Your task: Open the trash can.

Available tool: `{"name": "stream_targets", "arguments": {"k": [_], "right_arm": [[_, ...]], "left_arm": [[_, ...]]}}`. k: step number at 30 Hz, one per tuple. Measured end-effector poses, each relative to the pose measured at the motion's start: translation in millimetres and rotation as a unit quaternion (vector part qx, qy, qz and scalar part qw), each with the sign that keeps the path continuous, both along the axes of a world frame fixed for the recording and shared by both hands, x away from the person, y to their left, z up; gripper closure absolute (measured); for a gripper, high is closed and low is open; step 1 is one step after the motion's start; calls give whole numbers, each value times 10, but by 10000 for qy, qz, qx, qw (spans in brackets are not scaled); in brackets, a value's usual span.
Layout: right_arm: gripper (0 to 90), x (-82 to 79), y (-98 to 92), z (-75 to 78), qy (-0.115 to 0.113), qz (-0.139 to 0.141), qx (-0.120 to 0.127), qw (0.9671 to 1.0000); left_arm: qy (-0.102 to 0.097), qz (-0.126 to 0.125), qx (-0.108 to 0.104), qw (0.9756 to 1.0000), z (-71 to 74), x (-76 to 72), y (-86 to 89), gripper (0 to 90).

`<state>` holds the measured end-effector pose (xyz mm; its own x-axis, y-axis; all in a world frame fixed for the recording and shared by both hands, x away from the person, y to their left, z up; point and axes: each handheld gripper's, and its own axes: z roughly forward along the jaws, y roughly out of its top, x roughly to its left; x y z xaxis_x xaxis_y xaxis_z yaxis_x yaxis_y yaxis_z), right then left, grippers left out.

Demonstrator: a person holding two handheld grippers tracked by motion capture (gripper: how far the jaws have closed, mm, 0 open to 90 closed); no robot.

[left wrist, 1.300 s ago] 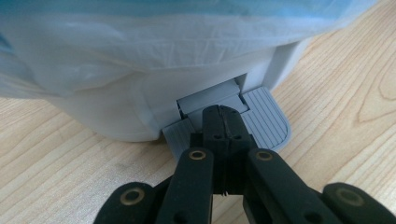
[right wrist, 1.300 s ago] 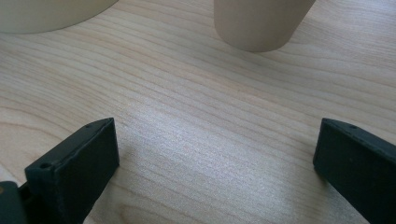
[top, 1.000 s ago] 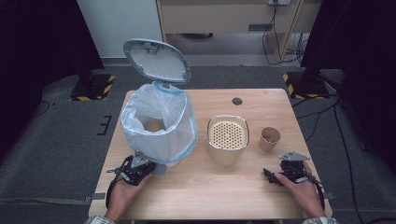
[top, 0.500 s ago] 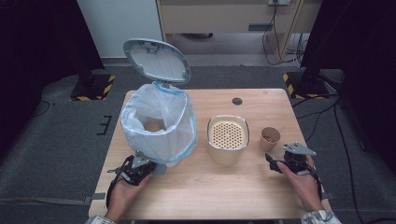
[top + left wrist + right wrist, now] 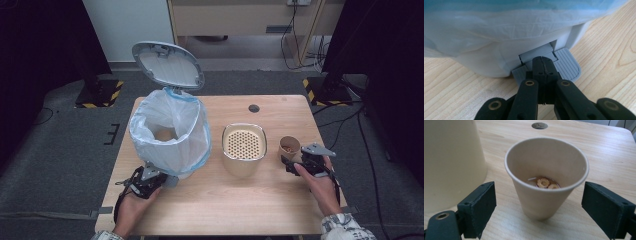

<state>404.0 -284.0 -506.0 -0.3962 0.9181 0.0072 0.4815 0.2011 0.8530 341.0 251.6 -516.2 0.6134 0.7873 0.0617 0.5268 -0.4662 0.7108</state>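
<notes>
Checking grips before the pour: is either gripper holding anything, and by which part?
Nothing is held. The right gripper stands open around the paper cup, fingers apart from it. The left gripper, shut, presses the bin's pedal.

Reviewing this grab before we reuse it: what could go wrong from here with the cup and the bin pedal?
1. The paper cup holds brown liquid and small ring-shaped pieces; the right hand-held gripper, whose jaws have just been closing, stands open around it, pads apart from its wall. A hard squeeze could buckle it and spill.
2. The cup stands close to the cream perforated container; a tilted lift might knock it.
3. The left hand-held gripper, shut, presses the pedal; slipping off could drop the lid.
</notes>
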Motion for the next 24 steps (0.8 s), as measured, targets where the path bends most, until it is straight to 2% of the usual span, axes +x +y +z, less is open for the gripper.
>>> {"name": "stream_targets", "arguments": {"k": [6, 13, 24], "right_arm": [[114, 115, 16, 31, 58, 1, -24, 10000], [114, 180, 42, 35, 96, -5, -9, 10000], [137, 277, 58, -46, 165, -91, -9, 9998]], "left_arm": [[-4, 9, 19, 10000, 1, 1, -3, 900], [-9, 9, 14, 10000, 0, 2, -3, 900], [-17, 0, 41, 10000, 1, 3, -5, 900]]}}
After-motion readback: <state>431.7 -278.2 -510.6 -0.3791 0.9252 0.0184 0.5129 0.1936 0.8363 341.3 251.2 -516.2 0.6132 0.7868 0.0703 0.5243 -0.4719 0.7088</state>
